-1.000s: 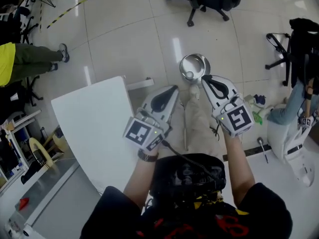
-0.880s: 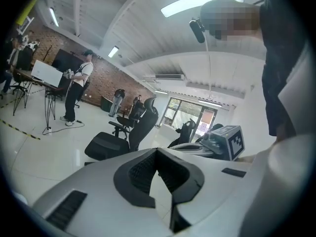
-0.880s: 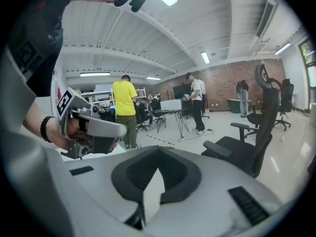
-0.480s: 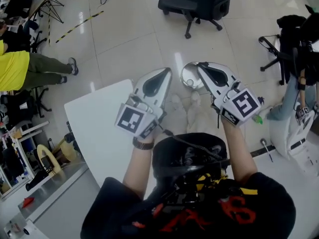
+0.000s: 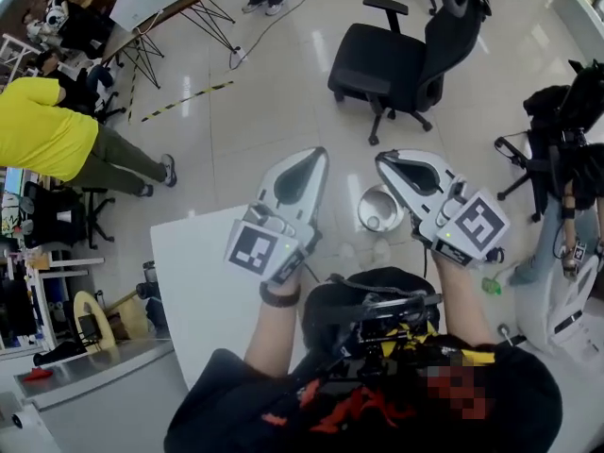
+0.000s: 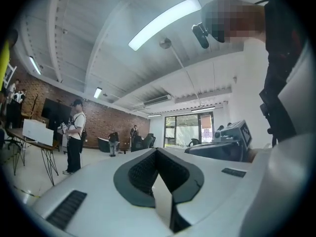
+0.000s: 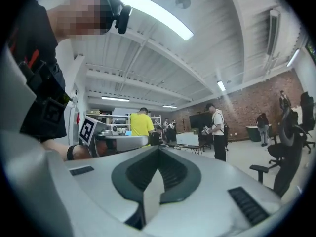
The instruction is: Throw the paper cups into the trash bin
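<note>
Left tool [image 5: 317,156] mid-frame; right tool [image 5: 385,159] near, to its right. Trash bin [image 5: 376,219] on floor between them, partly behind right tool. Table [image 5: 193,286] lower left, partly behind left tool. Office chair [image 5: 401,55] upper right of centre, beyond bin. Standing person [image 5: 57,135] upper left, well apart from table.

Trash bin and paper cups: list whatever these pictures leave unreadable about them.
- Trash bin, head view: partly covered by the right gripper; contents too small to tell.
- Paper cups: none visible in any view; both gripper views look across the room, not at bin or table.
- White table, head view: right part hidden by the left gripper and the person's arm.
</note>
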`<state>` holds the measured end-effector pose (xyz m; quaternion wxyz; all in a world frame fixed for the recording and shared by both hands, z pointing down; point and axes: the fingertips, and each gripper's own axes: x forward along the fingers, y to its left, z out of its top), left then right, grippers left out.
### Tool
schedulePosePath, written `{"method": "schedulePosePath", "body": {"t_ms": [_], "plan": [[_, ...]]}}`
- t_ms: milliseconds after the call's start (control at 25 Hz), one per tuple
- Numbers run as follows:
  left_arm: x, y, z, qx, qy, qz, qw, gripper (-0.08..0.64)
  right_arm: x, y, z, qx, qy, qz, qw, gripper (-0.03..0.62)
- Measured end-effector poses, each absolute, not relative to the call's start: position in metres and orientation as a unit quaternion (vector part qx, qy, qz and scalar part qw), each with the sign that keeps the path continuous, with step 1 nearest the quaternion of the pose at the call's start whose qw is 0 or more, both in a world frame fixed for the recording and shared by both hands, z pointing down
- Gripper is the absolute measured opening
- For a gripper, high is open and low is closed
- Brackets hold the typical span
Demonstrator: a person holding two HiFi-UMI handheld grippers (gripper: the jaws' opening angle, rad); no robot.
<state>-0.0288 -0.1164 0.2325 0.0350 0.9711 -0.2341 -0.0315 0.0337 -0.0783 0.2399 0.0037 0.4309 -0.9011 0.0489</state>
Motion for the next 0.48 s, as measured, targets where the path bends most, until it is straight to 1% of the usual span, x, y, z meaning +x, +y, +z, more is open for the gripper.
{"method": "schedulePosePath", "body": {"t_ms": [120,200,480], "plan": [[-0.041,-0.123,0.212,0.968,-0.246,-0.045,-0.002,0.014,0.022,-0.084,0.212,0.412,-0.911,-0.002,-0.01,0.0],[-0.045,-0.125,0.204,0.967,-0.251,-0.05,-0.013,0.014,0.019,-0.085,0.198,0.407,-0.913,-0.023,-0.02,0.0],[-0.067,-0.117,0.213,0.956,-0.283,-0.071,0.019,0.014,0.012,-0.08,0.202,0.376,-0.926,-0.024,-0.018,0.0]]}}
